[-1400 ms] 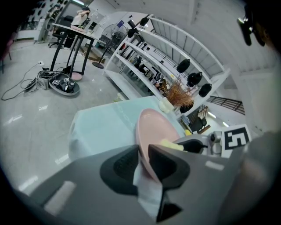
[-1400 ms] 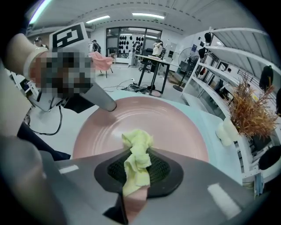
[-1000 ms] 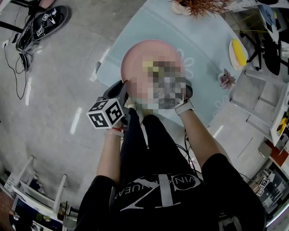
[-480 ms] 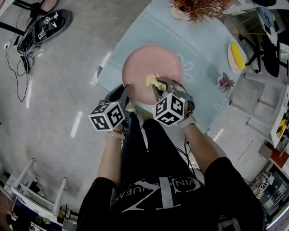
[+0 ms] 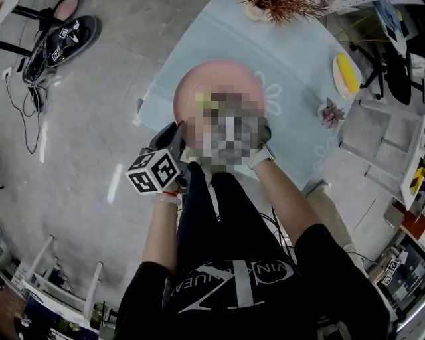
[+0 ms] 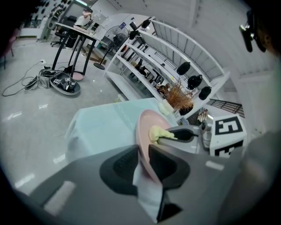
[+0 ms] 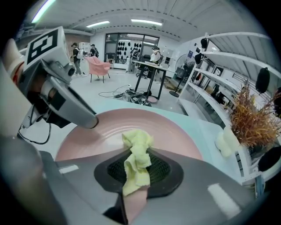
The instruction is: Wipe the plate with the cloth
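A pink plate (image 5: 216, 83) is held over the light blue table. My left gripper (image 6: 142, 162) is shut on the plate's near left rim, and the plate (image 6: 146, 127) shows edge-on between its jaws. My right gripper (image 7: 137, 169) is shut on a crumpled yellow cloth (image 7: 136, 154), which is pressed onto the plate's (image 7: 131, 125) face. The cloth (image 6: 157, 132) also shows in the left gripper view, at the tip of the right gripper's finger (image 6: 182, 134). In the head view a mosaic patch covers the right gripper, and only a yellow edge of the cloth (image 5: 201, 99) shows.
The table (image 5: 292, 53) carries a dried plant (image 5: 285, 8) at its far end, a small dish with something yellow (image 5: 347, 73) and a small succulent (image 5: 330, 114) to the right. Cables and spare grippers (image 5: 56, 40) lie on the grey floor at the far left. White shelving (image 7: 228, 88) stands on the right.
The right gripper has slid the cloth leftward and farther across the plate. The left gripper keeps its hold on the rim.
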